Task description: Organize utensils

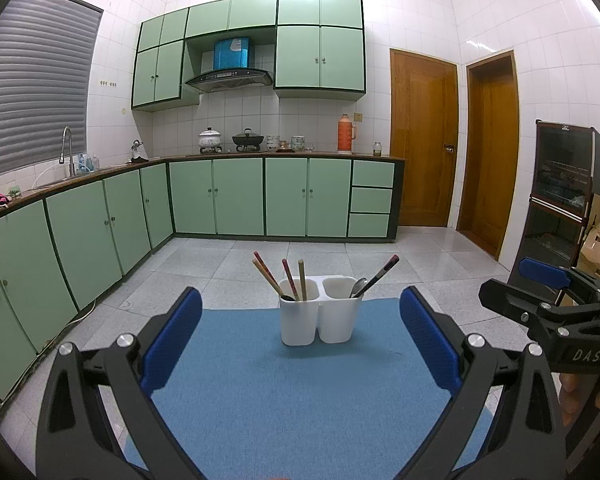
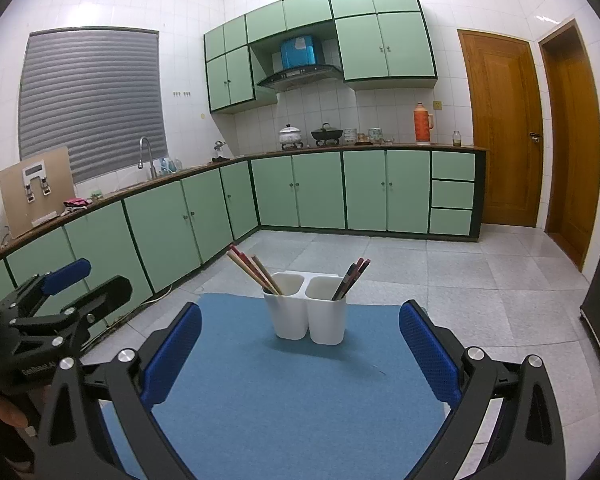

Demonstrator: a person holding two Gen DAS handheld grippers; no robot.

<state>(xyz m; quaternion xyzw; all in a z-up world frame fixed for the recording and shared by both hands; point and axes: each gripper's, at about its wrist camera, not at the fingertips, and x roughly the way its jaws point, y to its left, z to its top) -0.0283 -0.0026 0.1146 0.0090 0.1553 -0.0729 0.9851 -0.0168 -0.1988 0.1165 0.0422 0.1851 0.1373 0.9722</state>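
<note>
White plastic two-compartment holder [image 1: 320, 316] on the blue mat [image 1: 300, 392] contains all visible chopsticks [image 1: 272, 276] and spoons [image 1: 358, 286], sorting unclear; left gripper [image 1: 300, 340] and right gripper [image 2: 300, 352] gape wide, empty.

Holder [image 1: 320, 320] on mat [image 1: 284, 400]; chopsticks [image 1: 268, 276] left compartment, spoon [image 1: 358, 286] probably right.

White letters "DAS" stood on the black body of the right claw [image 1: 544, 280], seen from the left wrist. Lettering on the left claw [image 2: 66, 276] was too blurred to read.
</note>
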